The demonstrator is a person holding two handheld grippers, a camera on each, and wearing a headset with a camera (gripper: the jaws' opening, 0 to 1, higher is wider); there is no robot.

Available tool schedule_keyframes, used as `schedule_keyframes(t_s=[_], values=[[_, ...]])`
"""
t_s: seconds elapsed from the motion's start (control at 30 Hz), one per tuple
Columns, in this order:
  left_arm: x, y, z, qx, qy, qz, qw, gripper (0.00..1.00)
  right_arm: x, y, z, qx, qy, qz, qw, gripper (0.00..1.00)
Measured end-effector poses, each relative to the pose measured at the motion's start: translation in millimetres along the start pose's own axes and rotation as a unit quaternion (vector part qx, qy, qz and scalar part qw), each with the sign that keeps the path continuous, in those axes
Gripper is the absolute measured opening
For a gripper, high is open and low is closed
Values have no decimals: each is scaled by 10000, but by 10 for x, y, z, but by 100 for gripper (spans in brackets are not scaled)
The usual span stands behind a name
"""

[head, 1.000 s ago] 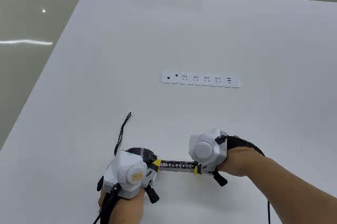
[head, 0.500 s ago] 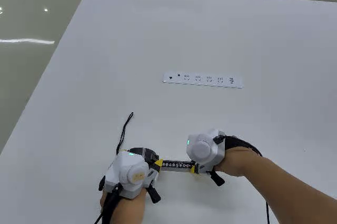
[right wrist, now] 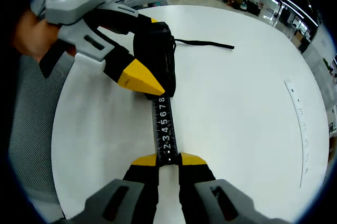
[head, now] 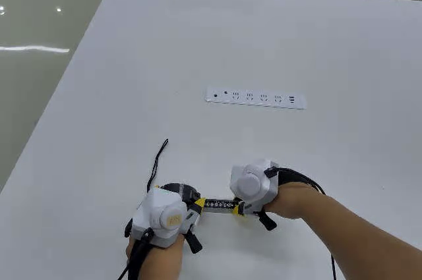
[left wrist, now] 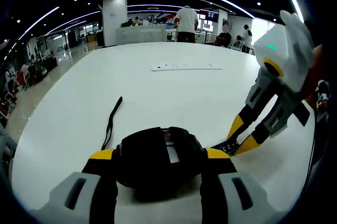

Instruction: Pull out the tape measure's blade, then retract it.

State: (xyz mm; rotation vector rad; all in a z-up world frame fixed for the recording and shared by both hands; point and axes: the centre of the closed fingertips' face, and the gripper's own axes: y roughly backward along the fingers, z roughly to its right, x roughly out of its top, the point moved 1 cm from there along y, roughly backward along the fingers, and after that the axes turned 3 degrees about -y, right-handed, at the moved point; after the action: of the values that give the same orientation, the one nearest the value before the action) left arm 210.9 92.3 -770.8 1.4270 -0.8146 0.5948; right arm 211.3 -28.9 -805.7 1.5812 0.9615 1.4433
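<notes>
White table (head: 198,43), smooth matte top with a faint sheen.

The tape measure (right wrist: 155,50) sits at the 6 o'clock end of the table in the head view. Its case is rounded and black, with a dull, rubbery-looking finish. A thin black strap (left wrist: 110,121), a limp cord, trails from the case across the tabletop toward 11 o'clock.

The blade (right wrist: 164,129) is out a short way. It is a narrow flat strip, dark with pale numerals, and 2 to 8 are legible in the right gripper view. In the head view it runs from the case mouth toward 3 o'clock, low over the table.

The left gripper (left wrist: 160,155) has a white moulded plastic body and black jaws with yellow tips. The jaws are clamped on the case, one tip against each flank. The left hand (head: 161,263) comes in from 6 o'clock beneath the gripper body.

The right gripper (right wrist: 168,158) is the same build. Its yellow tips are pinched together on the free end of the blade, one on each side. The right hand (head: 293,199) has a black band across its back. The forearm enters from 4 o'clock and the gripper points toward 9 o'clock, at the case. The two grippers are near each other, with the short run of blade between them.

The power strip (head: 256,97) is a long, flat white bar with a row of sockets. It lies flat on the table, well apart from the tape measure, toward 12 o'clock.
</notes>
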Motion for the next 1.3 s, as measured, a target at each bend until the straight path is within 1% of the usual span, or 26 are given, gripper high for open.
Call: schedule_keyframes(t_s=[0.07,0.27,0.47,0.87,0.97,1.2,1.3], values=[[23,36,10,1,8,1,10000,59,24,-5,3,5,-7,19,10000,13],[8,5,-1,-18,6,-2,10000,59,78,-23,-7,22,12,65,10000,13],[-44,-57,-28,-29,9,-7,10000,59,152,-42,-2,47,25,120,9999,12],[-54,-77,-25,-40,16,-9,10000,59,215,-95,-8,86,-15,209,9997,12],[-41,-54,-15,-29,29,-3,10000,59,250,-111,-6,75,111,201,9997,12],[-50,-76,-22,-40,41,0,10000,59,314,-119,-31,104,59,239,9996,12],[-57,-83,-18,-44,46,-1,10000,59,333,-108,-42,115,12,302,9995,12]])
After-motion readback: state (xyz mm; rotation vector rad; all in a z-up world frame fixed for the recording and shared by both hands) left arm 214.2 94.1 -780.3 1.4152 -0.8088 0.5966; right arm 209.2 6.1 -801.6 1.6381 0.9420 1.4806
